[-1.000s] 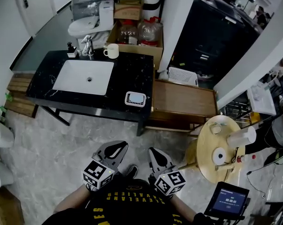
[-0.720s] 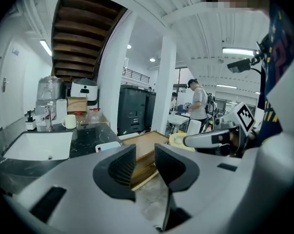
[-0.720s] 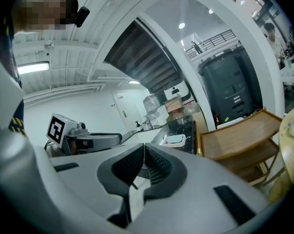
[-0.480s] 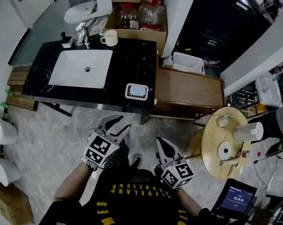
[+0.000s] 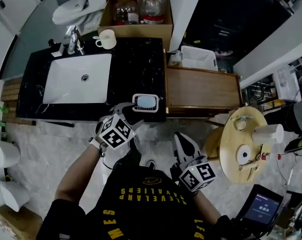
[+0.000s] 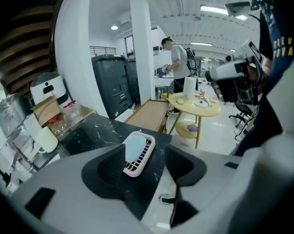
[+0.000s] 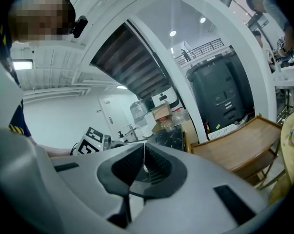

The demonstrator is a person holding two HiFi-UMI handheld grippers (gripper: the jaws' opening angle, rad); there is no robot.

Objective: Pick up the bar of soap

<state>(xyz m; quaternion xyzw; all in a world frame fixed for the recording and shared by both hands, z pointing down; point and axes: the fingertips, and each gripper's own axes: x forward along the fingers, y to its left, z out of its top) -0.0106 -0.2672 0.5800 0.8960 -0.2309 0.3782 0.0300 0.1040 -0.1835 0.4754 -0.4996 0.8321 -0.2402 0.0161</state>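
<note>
At the near edge of a black marble-patterned tabletop [image 5: 135, 59], the left hand-held gripper [image 5: 126, 110] angles downward towards a pale blue bar of soap [image 5: 145, 102], which lies in a white slatted plastic soap dish [image 5: 136, 107] just ahead of the fingertips. Its jaws have just been opening and stand released. In the left gripper view, the bar of soap [image 6: 133, 147] and the soap dish [image 6: 144, 156] show through the gap between the jaws of the left hand-held gripper [image 6: 146, 152]. Neither pad touches them, and the dark tabletop [image 6: 88, 133] stretches beyond. Farther ahead and to that gripper's left, a white rectangular sink basin [image 5: 78, 79] is set into the tabletop. A cream ceramic mug [image 5: 106, 39] stands well beyond the basin, near the far edge. The right hand-held gripper [image 5: 181, 140] hangs well behind and to the right of the left one, over a grey stone-patterned floor [image 5: 50, 149] and close to the person's black shirt. The right gripper view shows the jaws of the right hand-held gripper [image 7: 144, 155] clenched together with nothing between them. A round pale-wood table [image 5: 226, 149] stands to this gripper's right.
</note>
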